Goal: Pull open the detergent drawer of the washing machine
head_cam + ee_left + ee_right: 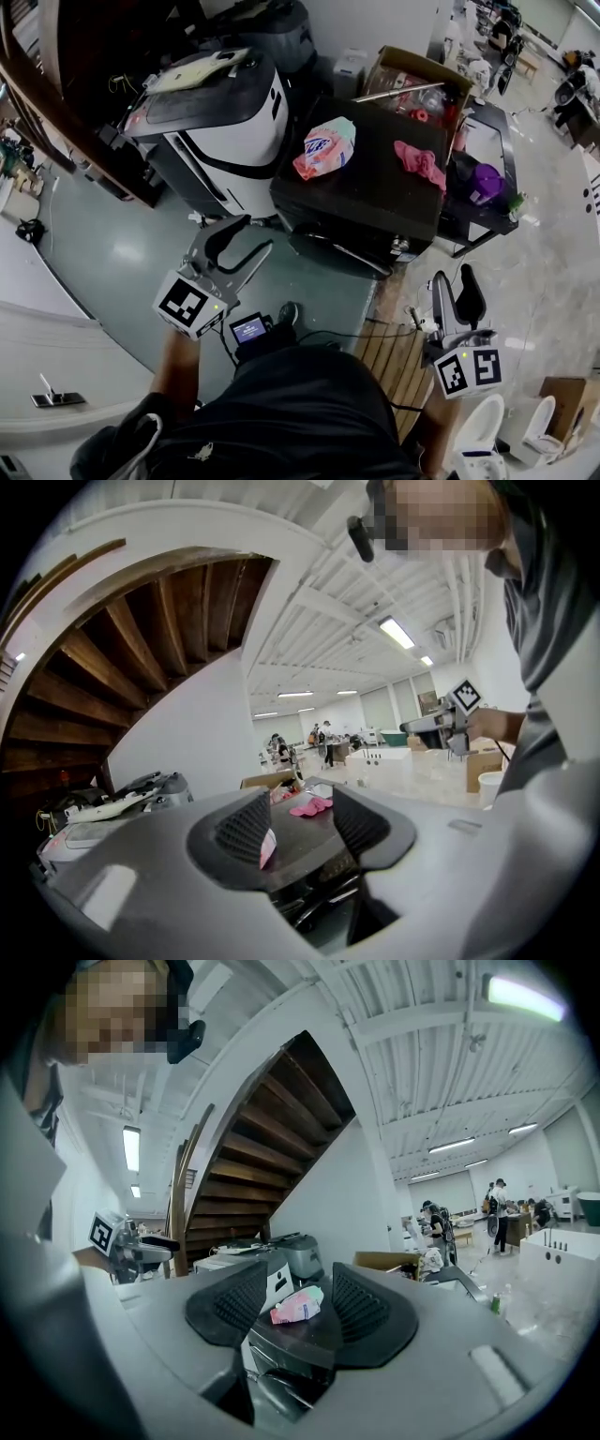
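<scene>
The detergent drawer should sit in the upper strip of the front of the black box-shaped washing machine – from above I cannot make it out, only the dark front edge that is turned toward the person. On the machine's top lie a pink plastic detergent bag and a crumpled pink cloth. Both claws are well apart from the machine. The left claw and the right claw have their jaws parted, with nothing between them. To do this step well, I think one claw should come in level at the front, find the drawer's lip, clench on it squarely and pull straight out – not upward.
</scene>
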Action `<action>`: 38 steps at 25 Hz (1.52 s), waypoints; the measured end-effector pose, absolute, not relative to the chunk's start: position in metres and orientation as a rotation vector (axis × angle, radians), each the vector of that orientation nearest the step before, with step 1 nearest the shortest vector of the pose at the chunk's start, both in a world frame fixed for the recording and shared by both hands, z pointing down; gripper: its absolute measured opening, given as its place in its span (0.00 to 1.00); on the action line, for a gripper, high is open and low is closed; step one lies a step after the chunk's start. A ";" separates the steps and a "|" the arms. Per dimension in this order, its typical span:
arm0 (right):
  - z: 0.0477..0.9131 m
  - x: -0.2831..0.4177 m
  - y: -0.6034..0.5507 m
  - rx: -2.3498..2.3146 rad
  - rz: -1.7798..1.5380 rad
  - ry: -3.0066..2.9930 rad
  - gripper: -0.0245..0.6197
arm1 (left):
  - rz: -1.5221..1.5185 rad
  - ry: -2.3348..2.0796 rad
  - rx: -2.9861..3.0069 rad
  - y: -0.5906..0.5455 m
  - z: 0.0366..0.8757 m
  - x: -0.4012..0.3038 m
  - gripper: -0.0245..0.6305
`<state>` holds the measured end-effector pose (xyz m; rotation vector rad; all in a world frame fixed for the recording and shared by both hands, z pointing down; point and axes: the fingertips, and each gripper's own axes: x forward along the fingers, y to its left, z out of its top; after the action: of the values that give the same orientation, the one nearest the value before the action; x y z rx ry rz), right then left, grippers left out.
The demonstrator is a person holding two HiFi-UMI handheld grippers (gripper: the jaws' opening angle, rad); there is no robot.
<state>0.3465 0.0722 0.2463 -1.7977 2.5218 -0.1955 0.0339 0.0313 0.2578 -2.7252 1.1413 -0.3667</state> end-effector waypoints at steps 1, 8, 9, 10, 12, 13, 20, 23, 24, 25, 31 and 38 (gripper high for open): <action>0.245 0.345 0.072 -1.807 -0.194 2.519 0.37 | -0.362 1.133 -2.729 0.028 0.258 0.032 0.38; 0.236 0.332 0.067 -1.913 -0.164 2.473 0.37 | -0.313 1.062 -2.781 -0.008 0.266 0.017 0.38; 0.236 0.331 0.067 -1.935 -0.163 2.465 0.37 | -0.301 1.048 -2.786 -0.014 0.265 0.016 0.38; 0.237 0.331 0.066 -1.958 -0.162 2.457 0.37 | -0.288 1.033 -2.791 -0.020 0.265 0.015 0.38; 0.236 0.328 0.062 -2.002 -0.162 2.438 0.37 | -0.263 1.006 -2.805 -0.033 0.264 0.012 0.38; 0.235 0.325 0.060 -2.018 -0.163 2.430 0.37 | -0.255 0.995 -2.812 -0.038 0.264 0.010 0.38; 0.227 0.301 0.044 -2.093 -0.143 2.392 0.37 | -0.215 0.941 -2.856 -0.074 0.271 -0.011 0.38; 0.223 0.293 0.037 -2.133 -0.134 2.366 0.37 | -0.200 0.914 -2.871 -0.089 0.271 -0.019 0.38; 0.223 0.290 0.035 -2.144 -0.131 2.357 0.37 | -0.197 0.903 -2.873 -0.093 0.271 -0.022 0.38; 0.223 0.287 0.033 -2.154 -0.129 2.349 0.37 | -0.193 0.892 -2.873 -0.097 0.271 -0.024 0.38; 0.222 0.265 0.021 -2.192 -0.125 2.306 0.37 | -0.188 0.850 -2.879 -0.121 0.271 -0.045 0.38; 0.225 0.244 0.006 -2.234 -0.130 2.284 0.37 | -0.188 0.819 -2.912 -0.142 0.284 -0.065 0.38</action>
<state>0.2443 0.0065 0.2254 -2.2341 2.2840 -0.1304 -0.0648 -0.1418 0.2836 -2.9123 0.8191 -0.1877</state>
